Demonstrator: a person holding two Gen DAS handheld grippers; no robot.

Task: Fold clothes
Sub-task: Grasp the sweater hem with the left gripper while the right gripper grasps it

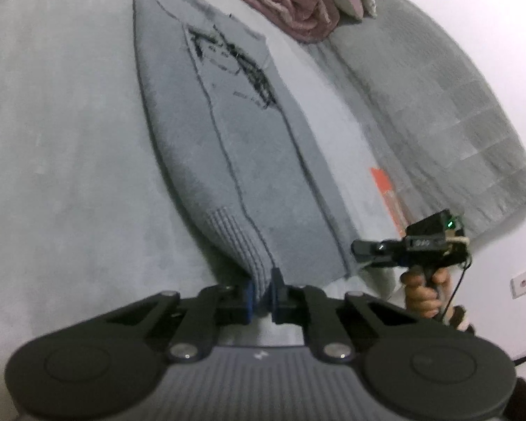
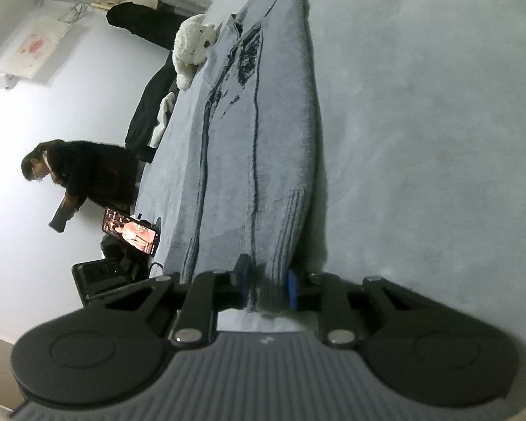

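Left wrist: left gripper [image 1: 261,293], right gripper [image 2: 266,286] both clamp grey sweater [image 1: 228,133] hem; grey bedspread [image 1: 59,147], white wall [image 2: 87,80].

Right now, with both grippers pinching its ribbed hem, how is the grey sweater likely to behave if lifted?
The grey sweater looks floppy: its ribbed hem bunches between the left gripper fingers, so it would probably sag between grips. The thick knit suggests some weight. It likely won't slip, since the right gripper is also clamped on bunched fabric.

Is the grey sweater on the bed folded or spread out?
Partly folded: the sweater lies long and narrow; both grippers pinch its ribbed hem.
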